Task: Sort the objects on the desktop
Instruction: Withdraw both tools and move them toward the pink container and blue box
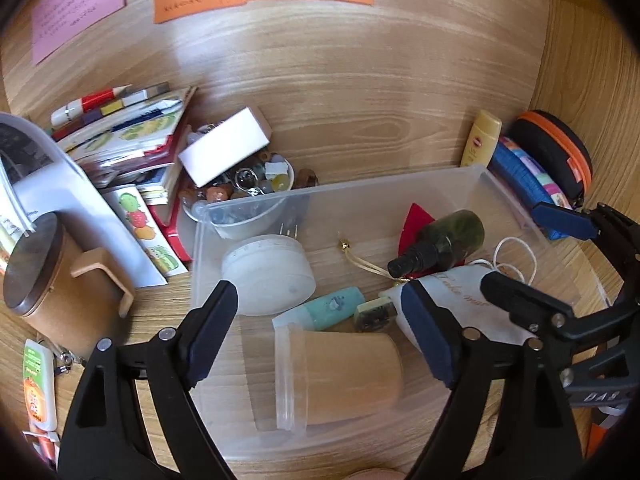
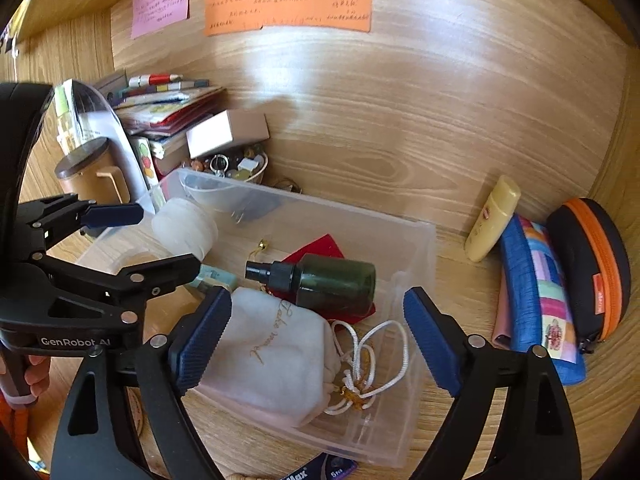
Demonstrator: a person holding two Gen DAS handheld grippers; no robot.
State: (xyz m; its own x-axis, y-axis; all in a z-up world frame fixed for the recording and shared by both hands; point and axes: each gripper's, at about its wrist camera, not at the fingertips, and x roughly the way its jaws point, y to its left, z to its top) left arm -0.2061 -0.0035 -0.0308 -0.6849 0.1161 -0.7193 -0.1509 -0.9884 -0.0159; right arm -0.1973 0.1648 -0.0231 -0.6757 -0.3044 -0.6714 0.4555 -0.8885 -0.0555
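Clear plastic bin sits on a wooden desk, holding a white drawstring pouch, a dark green spray bottle lying on its side and a tan lidded cup; the left gripper hovers over the cup, jaws apart; the right gripper hangs above the pouch, jaws apart, gripping nothing.

Count: 1 clear bin holding 1 green spray bottle, 1 white drawstring pouch, 1 lidded tan cup, 1 white round timer. Outside: 1 brown mug, 1 yellow tube, 3 wall notes, 2 zip cases.
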